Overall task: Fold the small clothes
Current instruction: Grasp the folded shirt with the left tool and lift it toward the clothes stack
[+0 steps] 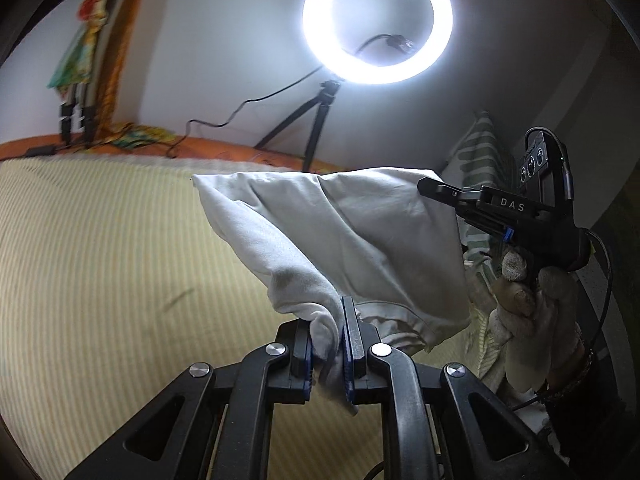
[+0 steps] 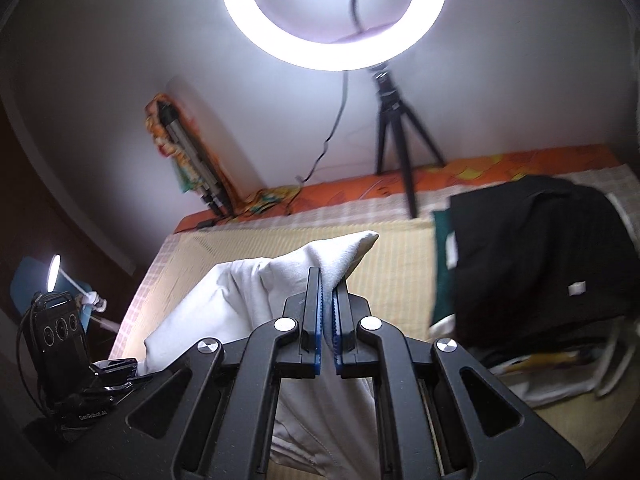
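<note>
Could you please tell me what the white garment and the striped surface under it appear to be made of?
The white garment, pinched by both grippers, looks like soft matte knit cotton: it drapes in loose folds without shine, though the weave is too fine to confirm. The striped surface looks like a woven yellow-and-cream mat or sheet, flat and dull; which one is unclear.

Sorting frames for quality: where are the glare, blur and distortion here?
Left wrist view: ring light blows out white, fisheye bows the striped bedcover, white garment sharp. Right wrist view: ring light glares, tripod and black clothes motion-smeared.
</note>
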`<state>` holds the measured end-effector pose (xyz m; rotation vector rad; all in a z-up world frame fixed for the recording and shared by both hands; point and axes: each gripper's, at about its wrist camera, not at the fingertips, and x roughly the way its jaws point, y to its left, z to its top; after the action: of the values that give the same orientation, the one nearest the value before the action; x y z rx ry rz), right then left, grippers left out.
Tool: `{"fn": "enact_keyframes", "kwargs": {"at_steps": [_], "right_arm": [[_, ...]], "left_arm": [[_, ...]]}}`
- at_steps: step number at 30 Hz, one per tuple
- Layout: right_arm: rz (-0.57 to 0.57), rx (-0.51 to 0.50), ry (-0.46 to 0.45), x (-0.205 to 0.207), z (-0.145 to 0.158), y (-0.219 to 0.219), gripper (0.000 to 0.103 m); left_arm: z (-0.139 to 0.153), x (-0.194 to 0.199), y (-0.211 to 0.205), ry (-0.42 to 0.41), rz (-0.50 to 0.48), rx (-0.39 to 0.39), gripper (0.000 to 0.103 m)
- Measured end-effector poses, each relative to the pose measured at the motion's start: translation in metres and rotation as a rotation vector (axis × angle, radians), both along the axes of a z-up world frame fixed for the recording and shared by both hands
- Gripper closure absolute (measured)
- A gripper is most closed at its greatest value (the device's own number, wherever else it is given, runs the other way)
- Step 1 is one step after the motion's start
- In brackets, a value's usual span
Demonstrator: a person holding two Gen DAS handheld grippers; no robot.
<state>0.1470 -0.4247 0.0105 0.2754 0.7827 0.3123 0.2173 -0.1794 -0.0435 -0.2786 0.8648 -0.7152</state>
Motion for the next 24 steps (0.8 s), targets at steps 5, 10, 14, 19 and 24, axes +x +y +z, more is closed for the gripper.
{"fn": "enact_keyframes", "kwargs": {"at_steps": [5,10,14,19,24], "right_arm": [[-0.068,-0.049,-0.051,0.007,0.029,-0.046,0.098],[-0.149,-0.068,-0.083,0.02,0.05,-0.095,0.098],[-0.216,-0.091,-0.11,0.03,0.061,-0.136,0.098],[-0.274,-0.13,-0.117,0.051,0.064,-0.174,0.098],[-0.31,-0.146,-0.106,0.075,0.052,-0.205,0.098]], "left_arm": [[0.018,0.02,-0.053,-0.05,-0.056,-0.012,0.095],[0.03,0.04,-0.114,-0.101,-0.105,-0.01,0.095],[0.033,0.057,-0.16,-0.134,-0.123,0.005,0.095],[0.031,0.078,-0.208,-0.148,-0.135,0.011,0.095],[0.022,0.088,-0.24,-0.16,-0.147,0.023,0.095]]}}
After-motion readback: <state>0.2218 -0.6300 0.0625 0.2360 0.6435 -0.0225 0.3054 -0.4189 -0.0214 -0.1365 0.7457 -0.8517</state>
